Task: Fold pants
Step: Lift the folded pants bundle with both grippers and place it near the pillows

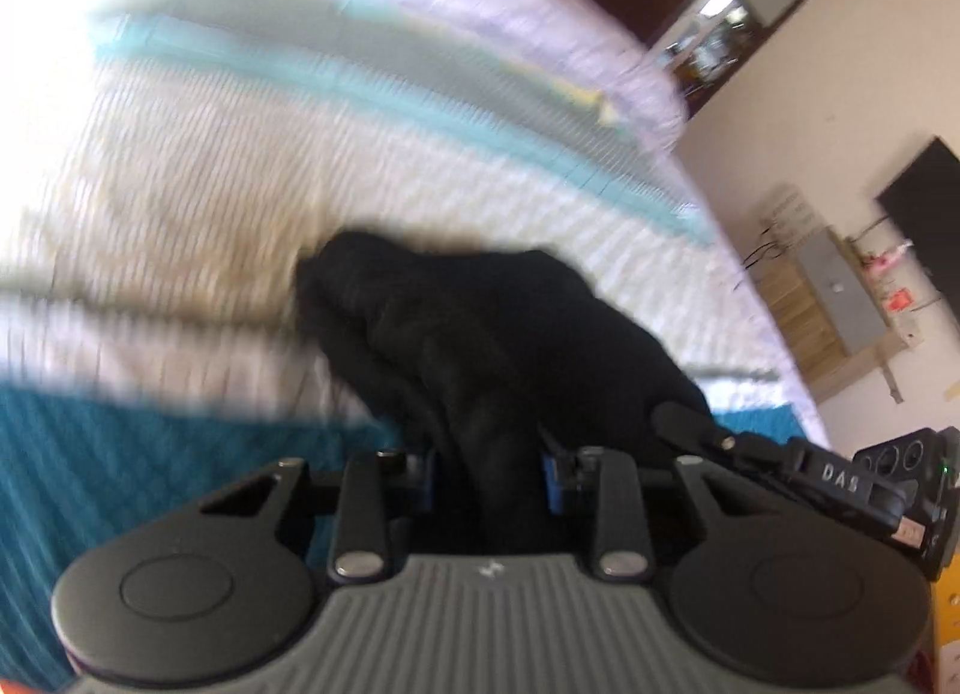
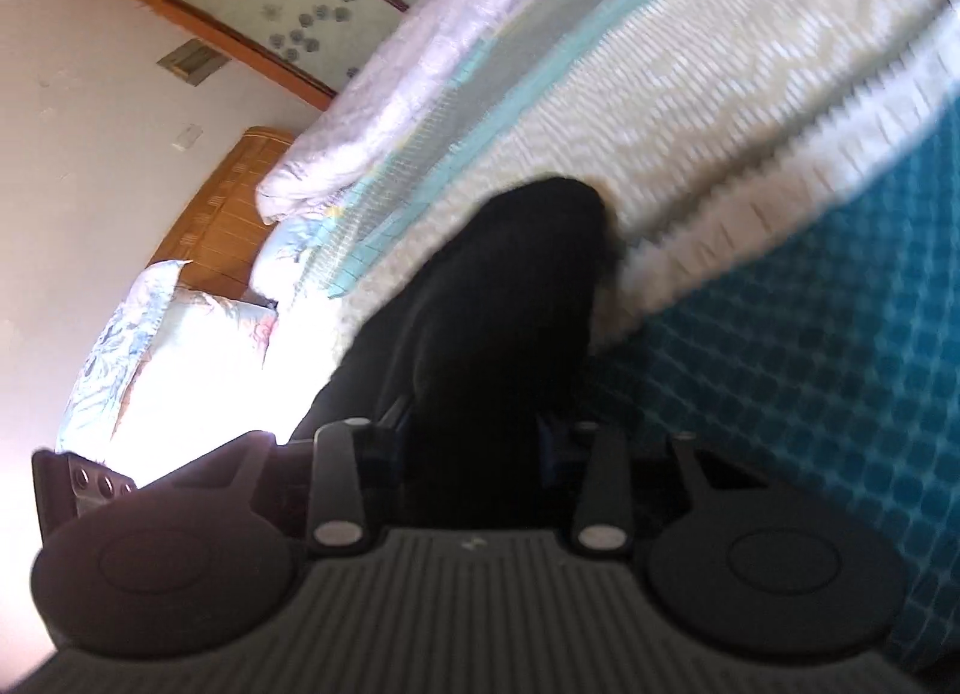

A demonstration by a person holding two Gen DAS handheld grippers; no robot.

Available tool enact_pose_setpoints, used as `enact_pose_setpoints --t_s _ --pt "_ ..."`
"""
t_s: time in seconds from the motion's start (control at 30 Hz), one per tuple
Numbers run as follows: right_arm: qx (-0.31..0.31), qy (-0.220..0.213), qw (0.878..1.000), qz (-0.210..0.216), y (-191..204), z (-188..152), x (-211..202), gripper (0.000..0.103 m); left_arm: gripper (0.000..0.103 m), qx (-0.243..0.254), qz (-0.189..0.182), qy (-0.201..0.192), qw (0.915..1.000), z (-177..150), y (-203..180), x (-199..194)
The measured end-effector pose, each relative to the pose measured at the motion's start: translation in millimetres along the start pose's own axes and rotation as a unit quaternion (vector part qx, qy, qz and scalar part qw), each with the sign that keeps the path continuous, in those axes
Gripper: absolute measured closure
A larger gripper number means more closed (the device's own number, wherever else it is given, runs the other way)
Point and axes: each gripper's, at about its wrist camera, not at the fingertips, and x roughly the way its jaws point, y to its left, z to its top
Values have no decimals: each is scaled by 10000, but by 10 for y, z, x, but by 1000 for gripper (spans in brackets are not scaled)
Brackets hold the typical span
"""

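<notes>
The black pants (image 1: pixel 456 322) hang bunched in a dark fold over the bed, blurred in both views. In the left wrist view my left gripper (image 1: pixel 489 475) is shut on the pants, with the cloth pinched between its blue pads (image 1: pixel 555 484). Part of the other gripper's body (image 1: pixel 840 478) shows at the right, close beside the same bundle. In the right wrist view the pants (image 2: pixel 516 274) run from the striped cover down into my right gripper (image 2: pixel 474 442), which is shut on the cloth. The fabric hides its fingertips.
The bed has a teal checked cover (image 2: pixel 810 364) with cream and pale blue stripes (image 1: pixel 180 184). A folded lilac quilt (image 2: pixel 420 64) lies along the far side. A flowered pillow (image 2: pixel 180 346) leans on the wooden headboard (image 2: pixel 228 214). A wall with a doorway (image 1: pixel 720 4) stands beyond the bed.
</notes>
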Motion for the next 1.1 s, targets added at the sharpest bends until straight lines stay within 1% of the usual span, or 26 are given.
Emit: enact_pose_setpoints --t_s 0.13,0.2,0.27,0.37,0.43,0.47,0.5,0.53,0.57,0.6,0.63,0.67,0.7,0.73,0.77,0.8,0.87,0.93,0.97,1.03,1.1 --pt "-904 -472 9947 167 520 358 80 63 75 525 42 -522 9972 527 -196 -75" --pt "-1237 -736 9893 222 687 621 178 63 75 741 97 -782 9941 839 -241 -51" --pt "-1420 -961 9848 271 777 911 325 63 75 928 114 -1023 9903 1173 -263 40" --pt "-1552 -1265 9795 203 751 1351 634 63 75 965 248 -1294 9866 1637 -206 366" --pt "-1562 -1426 9774 71 627 1609 972 62 72 1037 440 -1417 9835 1899 -94 747" --pt "-1584 -1548 9751 -81 556 1730 1161 62 65 1077 650 -1490 9808 2017 -20 1007" --pt "-1583 -1655 9726 -394 403 1847 1428 59 49 1138 966 -1506 9773 2110 70 1307" --pt "-1597 -1656 9699 -794 255 1940 1681 53 39 1109 1412 -1332 9747 2194 185 1642" --pt "-1619 -1507 9664 -1310 95 2013 1980 51 40 949 1921 -996 9717 2237 342 2006" --pt "-1586 -1200 9628 -1830 -100 2059 2254 46 46 730 2268 -561 9696 2227 520 2323" --pt "-1489 -818 9602 -2218 -307 2064 2482 47 39 460 2237 -393 9728 2171 679 2492" --pt "-1367 -583 9620 -2290 -478 2044 2588 47 31 85 2024 -747 9764 2080 778 2454" --pt "-1182 -694 9687 -2068 -628 1970 2513 44 24 -105 1932 -946 9765 2014 819 2397" --pt "-1053 -867 9736 -1828 -713 1921 2382 40 23 -148 1860 -1033 9770 1966 833 2345" --pt "-988 -926 9770 -1648 -780 1877 2275 38 23 -208 1798 -1123 9771 1908 846 2284" --pt "-935 -936 9787 -1571 -816 1822 2165 37 23 -324 1778 -1207 9761 1836 848 2191" --pt "-778 -931 9807 -1535 -874 1678 1919 37 23 -540 1756 -1179 9759 1723 806 1988" --pt "-588 -854 9814 -1617 -872 1495 1688 37 24 -547 1978 -1035 9732 1545 649 1761" --pt "-515 -818 9815 -1651 -844 1388 1553 37 24 -407 2101 -937 9723 1430 516 1650" --pt "-359 -720 9823 -1689 -713 1172 1323 37 24 -110 2212 -840 9716 1183 293 1415" --pt "-335 -572 9816 -1792 -576 936 1130 37 24 157 2327 -685 9700 886 80 1173"
